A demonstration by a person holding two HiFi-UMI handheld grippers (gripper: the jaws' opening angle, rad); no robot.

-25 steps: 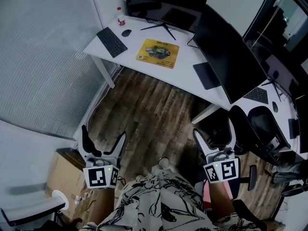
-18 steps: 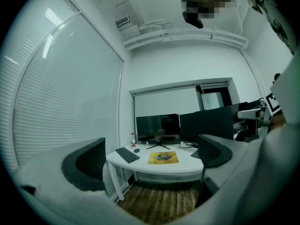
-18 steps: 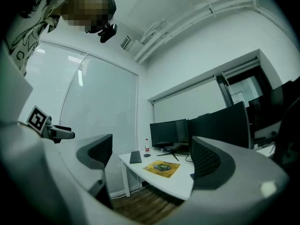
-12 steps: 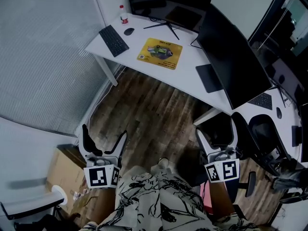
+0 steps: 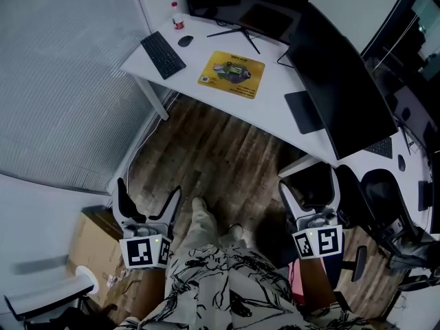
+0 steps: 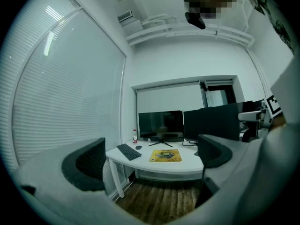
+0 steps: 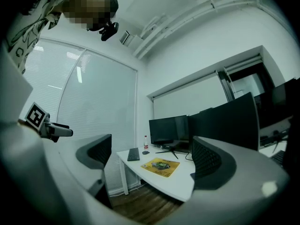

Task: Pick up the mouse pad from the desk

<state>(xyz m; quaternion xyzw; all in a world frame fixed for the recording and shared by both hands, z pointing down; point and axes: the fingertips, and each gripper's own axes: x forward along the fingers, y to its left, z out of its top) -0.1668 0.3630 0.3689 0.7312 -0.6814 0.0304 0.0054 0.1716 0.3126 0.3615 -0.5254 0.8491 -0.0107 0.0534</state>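
As far as I can judge, the task is at its very beginning: nothing is picked up yet. The mouse pad (image 5: 232, 74) (yellow, with a printed picture) lies flat on the white bench (image 5: 271, 105), between the keyboard (image 5: 163, 55) and a dark flat pad (image 5: 304, 112), just in front of the monitor (image 5: 240, 5). The person stands on the wooden floor (image 5: 213, 150), well apart from the bench, with one leg (image 5: 204, 220) put forward. Both tongs are held low, close to the body. The left tongs (image 5: 148, 191) have the jaws wide apart with nothing between them. The right tongs (image 5: 308, 184) are the same, wide open and empty. So everything is left to do: to reach the bench, to bring one of the tongs to an edge of the mouse pad, to close on it and to lift it.

The head view gives the layout from above: the mouse (image 5: 185, 41) and a small bottle (image 5: 178, 22) in the corner, a second big screen (image 5: 344, 81), an office chair (image 5: 378, 198), and a cardboard box (image 5: 93, 253) beside the left tongs. The gripper views do not show the box or the chair. Instead they show the room at eye level, with the window blinds and the ceiling pipes. In each of them the mouse pad sits far away between the open jaws, so both tongs point toward the bench.
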